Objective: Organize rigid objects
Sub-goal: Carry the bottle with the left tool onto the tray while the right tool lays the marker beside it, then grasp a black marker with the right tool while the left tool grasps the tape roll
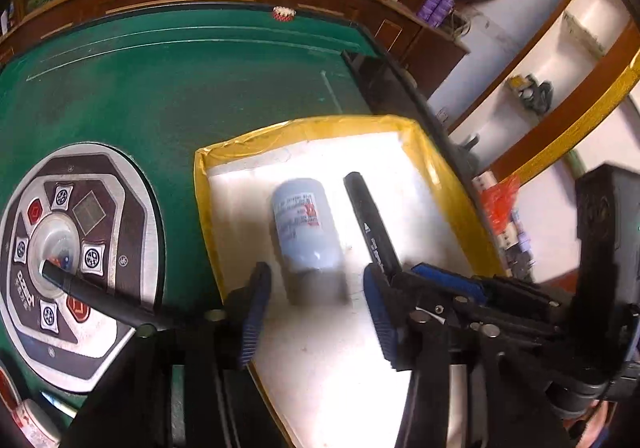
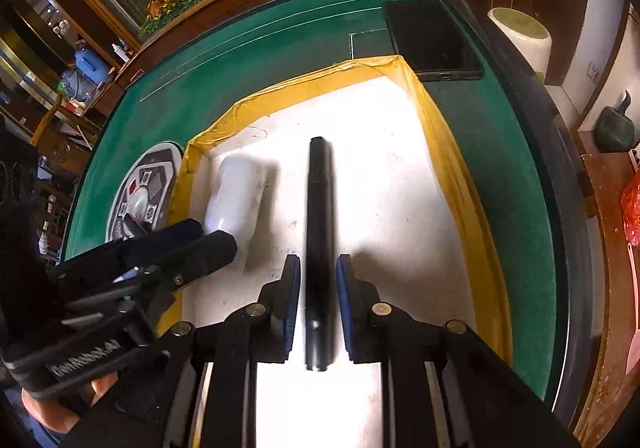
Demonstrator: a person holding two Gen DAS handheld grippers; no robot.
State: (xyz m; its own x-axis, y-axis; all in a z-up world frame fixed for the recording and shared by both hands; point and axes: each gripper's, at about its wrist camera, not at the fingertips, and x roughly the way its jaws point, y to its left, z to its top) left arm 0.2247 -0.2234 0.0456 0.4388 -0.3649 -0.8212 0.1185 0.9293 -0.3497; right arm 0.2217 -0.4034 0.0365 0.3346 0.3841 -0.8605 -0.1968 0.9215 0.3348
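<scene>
Black marker (image 2: 318,248) lying lengthwise on white tray (image 2: 400,175), between blue pads of right gripper (image 2: 318,312); jaws parted, narrow gaps each side, not gripping. Left gripper (image 1: 316,308) spread wide, empty, just behind pale blue cylindrical bottle (image 1: 306,226) lying on same tray. Yellow-taped tray rim (image 1: 432,167) on green felt table (image 1: 160,95). Second black marker (image 1: 100,296) across round control panel (image 1: 80,248). Black phone (image 2: 432,39) beyond tray corner.

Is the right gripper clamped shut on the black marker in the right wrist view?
No: the right gripper is open, its blue pads either side of the black marker with gaps showing, and the marker lies on the white tray.
</scene>
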